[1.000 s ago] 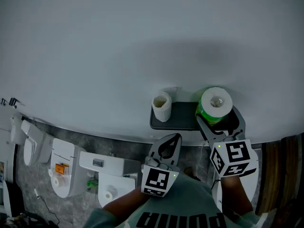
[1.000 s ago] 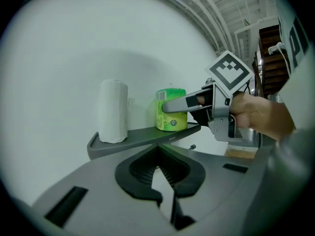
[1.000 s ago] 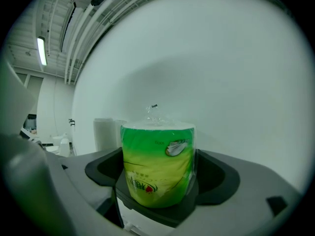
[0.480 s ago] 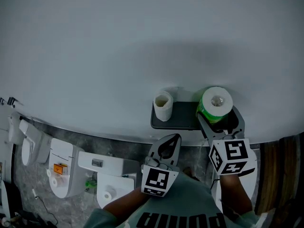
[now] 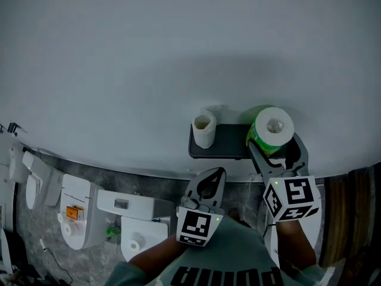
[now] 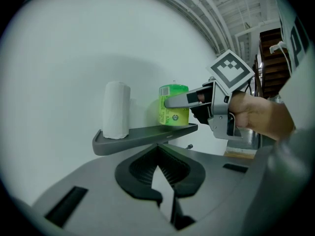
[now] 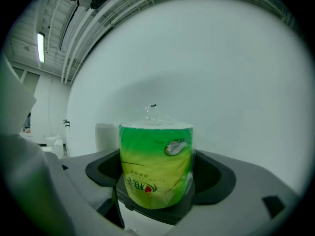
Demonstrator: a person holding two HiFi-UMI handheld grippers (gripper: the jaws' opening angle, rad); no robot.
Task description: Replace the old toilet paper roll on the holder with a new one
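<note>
The spent roll [image 5: 204,130] stood at the left end of the shelf [image 5: 229,150]. The left tongs [image 5: 221,173] hung below, shut and empty. The right tongs [image 5: 277,152] clamped the green-wrapped new roll [image 5: 272,128] at the shelf's right end; its slick wrap could slip free and let it drop.

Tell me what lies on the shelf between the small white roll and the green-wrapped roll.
Nothing lies there. The shelf is bare between the white roll and the green-wrapped roll. The head view and the left gripper view both show this.

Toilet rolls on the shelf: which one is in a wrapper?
The green-wrapped roll at the shelf's right end, between the right gripper's jaws; the other roll is bare white.
</note>
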